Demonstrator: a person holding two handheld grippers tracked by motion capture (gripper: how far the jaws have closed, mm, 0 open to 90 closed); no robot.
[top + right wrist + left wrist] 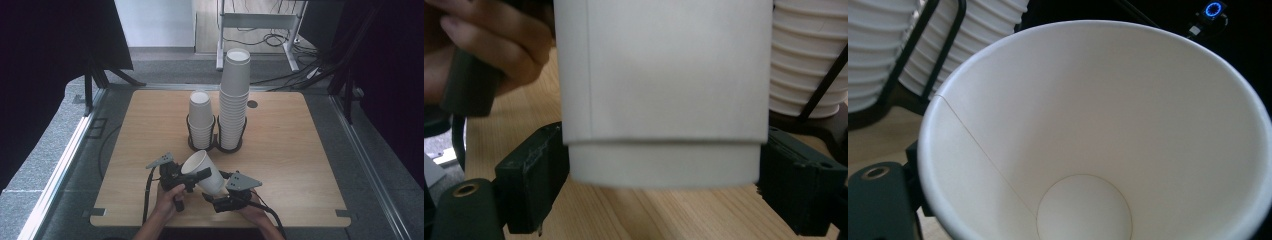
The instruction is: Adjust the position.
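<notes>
A white paper cup (202, 172) hangs tilted over the front of the wooden table (300, 165), with its mouth turned up and to the left. My left gripper (200, 177) is shut on it near the rim, and one black jaw lies across its outer wall. In the left gripper view I look straight into the cup (1098, 125), and a jaw shows outside its wall at the lower left. My right gripper (215, 192) stands open around the cup's base. Its jaws flank the narrow bottom band of the cup (664, 75), close to both sides without squeezing it.
A black wire holder (215, 145) at mid-table carries a short stack of cups (201, 117) and a tall stack (234, 100). The tall stack (809, 60) is just beyond the held cup. A hand (489, 45) grips the left gripper's handle. Bare tabletop lies right of the stacks.
</notes>
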